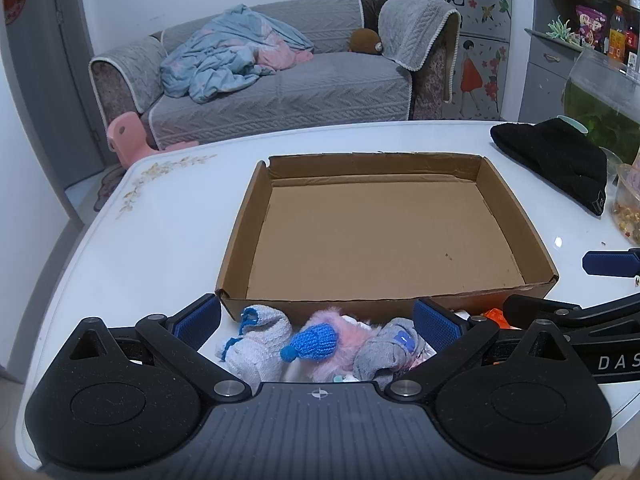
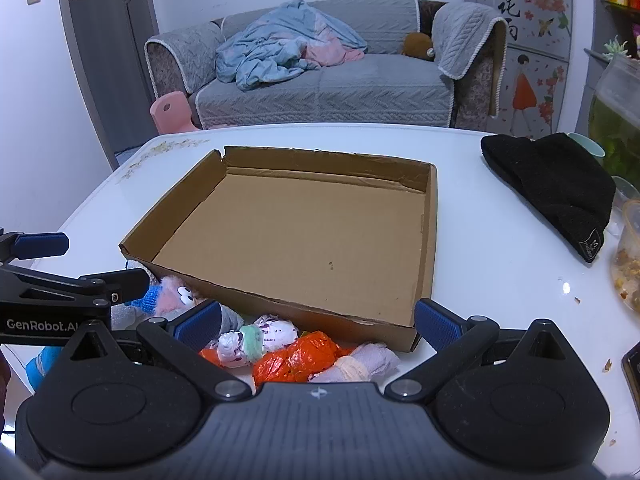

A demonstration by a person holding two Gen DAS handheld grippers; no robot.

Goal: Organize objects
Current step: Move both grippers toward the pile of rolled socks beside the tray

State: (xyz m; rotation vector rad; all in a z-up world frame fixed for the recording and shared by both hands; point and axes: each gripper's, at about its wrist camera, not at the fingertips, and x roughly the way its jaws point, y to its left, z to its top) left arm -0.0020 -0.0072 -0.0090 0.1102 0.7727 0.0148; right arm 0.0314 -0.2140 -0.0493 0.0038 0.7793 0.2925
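A shallow cardboard box [image 1: 516, 216] [image 2: 430, 240] lies open on the white table, nothing inside it. Rolled sock bundles lie in a row before its near wall. My left gripper [image 1: 316, 322] stands open over a white-and-blue bundle [image 1: 256, 344], a pink fluffy one with a blue knit tip [image 1: 316, 340] and a grey one [image 1: 392, 348]; its pads touch none. My right gripper [image 2: 318, 320] is open above a white purple-spotted bundle [image 2: 260, 336], an orange one [image 2: 300, 356] and a pale lilac one [image 2: 360, 364]. The left gripper's fingers [image 2: 40, 244] show at the left of the right wrist view.
A black knit hat [image 1: 560, 160] [image 2: 560, 188] lies at the table's right. Beyond it stand a glass fish tank [image 2: 616, 116] and a clear jar of snacks [image 2: 630, 264]. A grey sofa [image 1: 300, 84] with a blue blanket is behind the table. A pink stool [image 1: 124, 132] stands on the floor.
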